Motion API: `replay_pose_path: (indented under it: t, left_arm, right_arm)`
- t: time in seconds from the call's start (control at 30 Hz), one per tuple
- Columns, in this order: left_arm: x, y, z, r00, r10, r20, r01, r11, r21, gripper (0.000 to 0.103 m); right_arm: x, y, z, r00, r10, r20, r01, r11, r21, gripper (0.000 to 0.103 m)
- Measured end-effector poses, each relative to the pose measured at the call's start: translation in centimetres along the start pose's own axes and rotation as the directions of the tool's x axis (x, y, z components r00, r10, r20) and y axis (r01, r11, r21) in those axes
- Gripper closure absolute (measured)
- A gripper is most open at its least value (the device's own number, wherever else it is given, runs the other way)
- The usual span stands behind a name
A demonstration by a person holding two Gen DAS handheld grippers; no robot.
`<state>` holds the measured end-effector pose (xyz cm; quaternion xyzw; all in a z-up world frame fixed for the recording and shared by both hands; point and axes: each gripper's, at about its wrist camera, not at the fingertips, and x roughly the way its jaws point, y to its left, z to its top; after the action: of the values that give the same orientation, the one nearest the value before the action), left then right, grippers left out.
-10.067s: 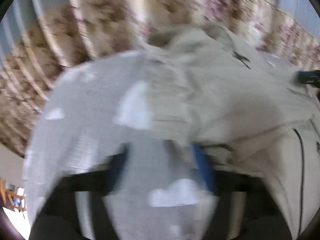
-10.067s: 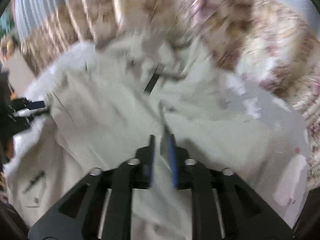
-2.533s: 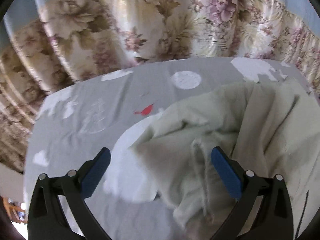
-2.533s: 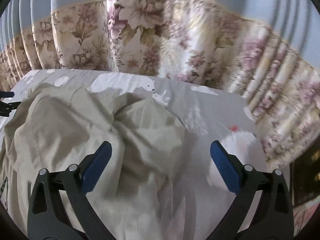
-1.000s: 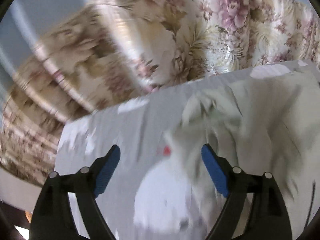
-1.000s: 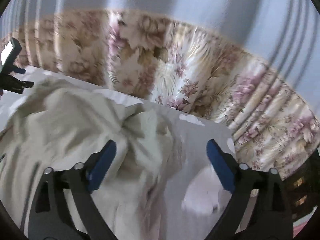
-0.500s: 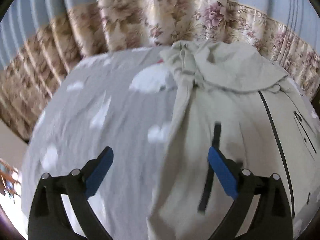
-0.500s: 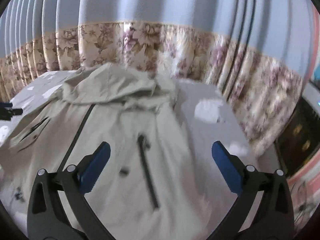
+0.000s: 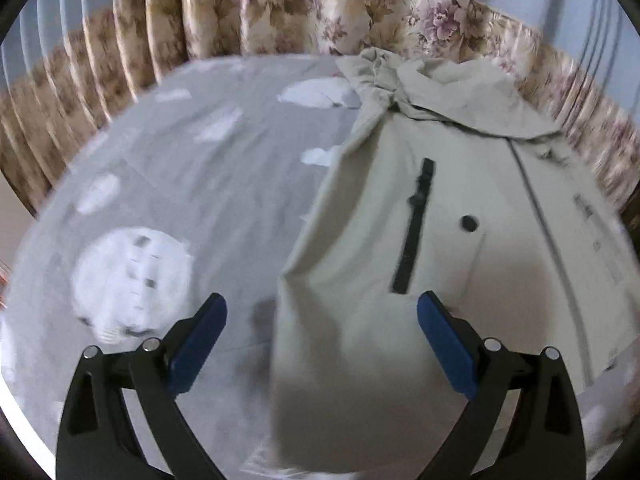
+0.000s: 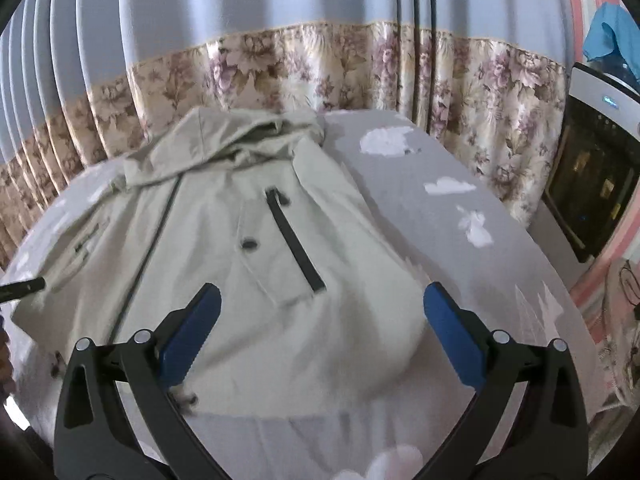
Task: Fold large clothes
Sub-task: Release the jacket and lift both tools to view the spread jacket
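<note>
Left gripper [image 9: 322, 322] stood with jaws spread wide, blue pads [image 9: 198, 334] apart and nothing pinched; it hung over the left edge of the jacket [image 9: 460, 216], with the hem below and between the pads. Half a second earlier this view sat further back from the hem; a second earlier it showed only a blurred, bunched mass of cloth. The jacket, pale beige, now lay flat and face up on the grey sheet [image 9: 192, 184] with white cloud prints, hood [image 9: 452, 92] toward the floral curtain [image 9: 280, 12], black chest zip [image 9: 416, 224] and dark button [image 9: 469, 222] in plain view. At 2.5 s back the same cloth lay crumpled between the pads. Right gripper [image 10: 322, 324] likewise stood wide open, holding nothing, above the lower right part of the jacket [image 10: 248, 216], whose hem lay just ahead of the pads. Earlier right-wrist frames showed a rumpled heap; now the front lay smoothed, centre zip [image 10: 148, 248] running up to the hood [image 10: 248, 136]. At the far left of this view a dark tip of the other gripper [image 10: 22, 286] showed at the jacket's edge. A dark appliance [image 10: 592, 184] stood to the right beyond the bed.
</note>
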<state>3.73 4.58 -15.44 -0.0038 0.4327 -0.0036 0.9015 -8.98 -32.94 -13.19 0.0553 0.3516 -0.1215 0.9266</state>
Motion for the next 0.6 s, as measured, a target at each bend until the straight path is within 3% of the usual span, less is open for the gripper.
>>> replay_pose_path:
  t: [0.13,0.23,0.33,0.5,0.6]
  left_arm:
    - [-0.7,0.1,-0.7,1.0,0.021,0.021,-0.022,0.999,0.043,0.002]
    - [0.3,0.8,-1.0,0.999,0.018,-0.043,-0.016,0.999,0.03,0.002]
    - [0.8,1.1,-1.3,0.998,-0.026,-0.057,0.027,0.999,0.018,0.002]
    - [1.0,0.2,-1.3,0.998,-0.04,-0.045,0.041,0.999,0.022,0.002]
    - [1.9,-0.4,-1.2,0.994,-0.06,-0.091,0.063,0.998,0.027,0.002]
  right_arm:
    - [0.4,-0.4,-1.3,0.999,-0.028,-0.029,0.028,1.0,-0.004,0.003]
    - [0.9,-1.2,-1.6,0.998,-0.04,-0.046,0.041,0.999,0.017,0.003]
    - [1.0,-2.0,-1.5,0.998,-0.049,-0.039,0.05,0.998,0.032,0.003]
    - [1.9,-2.7,-1.6,0.994,-0.095,-0.055,0.098,0.993,0.067,0.003]
    - [2.4,-3.5,-1.7,0.994,-0.081,-0.077,0.088,0.992,0.093,0.003]
